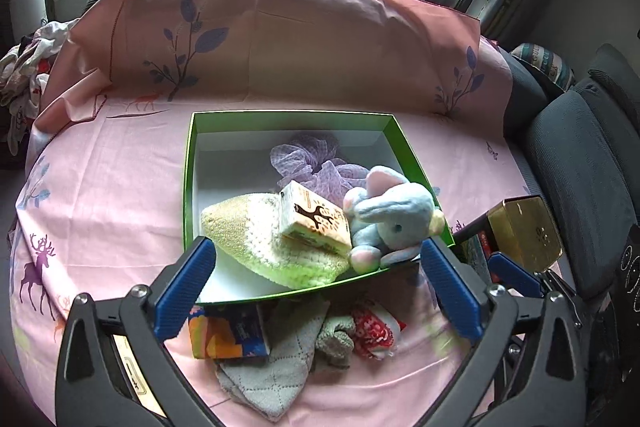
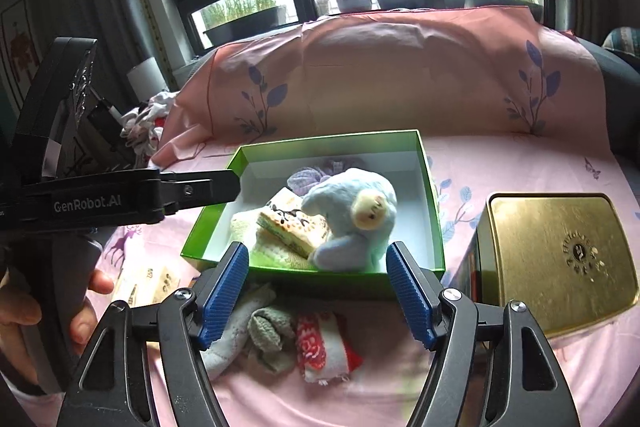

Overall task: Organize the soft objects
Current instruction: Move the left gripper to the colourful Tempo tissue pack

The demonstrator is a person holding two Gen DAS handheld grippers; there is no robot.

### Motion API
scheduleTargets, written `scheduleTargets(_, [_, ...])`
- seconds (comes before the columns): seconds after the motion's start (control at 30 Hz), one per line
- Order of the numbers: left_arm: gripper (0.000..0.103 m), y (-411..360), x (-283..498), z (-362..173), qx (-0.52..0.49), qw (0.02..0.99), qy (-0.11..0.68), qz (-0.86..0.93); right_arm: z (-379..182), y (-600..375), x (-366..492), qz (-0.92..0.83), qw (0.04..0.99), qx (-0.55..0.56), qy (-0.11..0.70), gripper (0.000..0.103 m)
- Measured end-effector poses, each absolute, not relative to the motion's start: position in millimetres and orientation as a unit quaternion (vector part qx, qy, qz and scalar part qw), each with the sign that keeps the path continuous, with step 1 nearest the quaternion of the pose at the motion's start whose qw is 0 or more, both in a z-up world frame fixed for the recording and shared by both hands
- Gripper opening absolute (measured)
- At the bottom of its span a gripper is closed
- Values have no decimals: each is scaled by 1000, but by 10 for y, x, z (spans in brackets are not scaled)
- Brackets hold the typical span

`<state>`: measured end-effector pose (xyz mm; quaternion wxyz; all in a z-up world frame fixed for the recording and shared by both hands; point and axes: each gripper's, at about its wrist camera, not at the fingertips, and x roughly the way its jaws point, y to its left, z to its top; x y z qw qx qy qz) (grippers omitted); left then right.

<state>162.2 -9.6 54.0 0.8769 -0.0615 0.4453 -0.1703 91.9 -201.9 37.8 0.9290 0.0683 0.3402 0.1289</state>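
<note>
Left gripper: jaws spread wide, nothing between the blue pads, hanging over the near wall of the green box. Right gripper: jaws also apart, empty, at the same near wall, toward its right corner.

In the box: blue plush elephant against the right wall, a printed tissue pack leaning on it, a cream-green knitted piece under the pack, lilac mesh puff toward the far wall.

Outside the box, just in front of its near wall: grey quilted cloth, grey-green rolled sock, red-white patterned cloth, an orange-blue packet. Gold tin stands right of the box, apart from it.

Judgement: between placements, box part filled. Next move calls for lowering one gripper onto a loose piece in front of the box, pinching a thick fold, and lifting it clear over the wall.
</note>
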Motion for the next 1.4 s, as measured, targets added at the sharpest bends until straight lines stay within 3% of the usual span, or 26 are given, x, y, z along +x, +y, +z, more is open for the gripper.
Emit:
scheduleTargets(0.3, [102, 265, 899, 369, -62, 873, 469, -114, 216, -2013, 332, 134, 920, 63, 363, 73])
scheduleTargets(0.53, [102, 605, 476, 133, -122, 869, 467, -109, -56, -2033, -13, 135, 913, 69, 379, 73])
scheduleTargets(0.77, [102, 503, 132, -207, -84, 864, 489, -92, -283, -2047, -237, 117, 904, 86, 402, 73])
scheduleTargets(1.4, [102, 256, 61, -195, -48, 879, 462, -107, -287, -1957, -245, 104, 911, 73, 393, 73])
